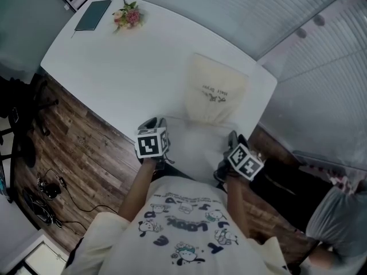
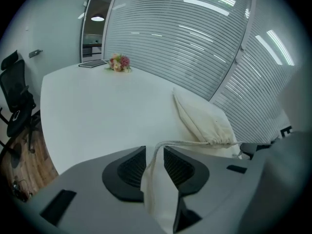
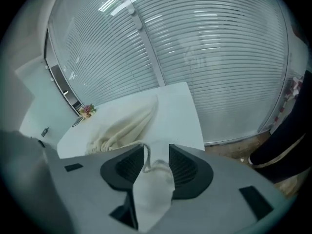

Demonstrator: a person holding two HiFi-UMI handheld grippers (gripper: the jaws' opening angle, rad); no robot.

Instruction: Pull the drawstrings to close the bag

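Observation:
A cream drawstring bag [image 1: 213, 93] lies on the white table [image 1: 114, 67], its gathered mouth toward me. My left gripper [image 1: 153, 122] sits at the table's near edge, left of the mouth, and my right gripper [image 1: 235, 137] is at its right. In the left gripper view a taut drawstring [image 2: 190, 143] runs from the puckered mouth of the bag [image 2: 204, 121] into the gap of the left gripper [image 2: 154, 152]; the pads stand apart from it. In the right gripper view a looped drawstring [image 3: 145, 161] lies loose inside the right gripper [image 3: 156, 155], in front of the bag [image 3: 122, 128].
A dark notebook [image 1: 93, 15] and a small flower bunch [image 1: 128, 16] lie at the table's far end. A black office chair [image 1: 17, 113] stands on the wood floor at left. Slatted blinds [image 1: 321, 67] close off the right side. Another person [image 1: 338, 211] stands at lower right.

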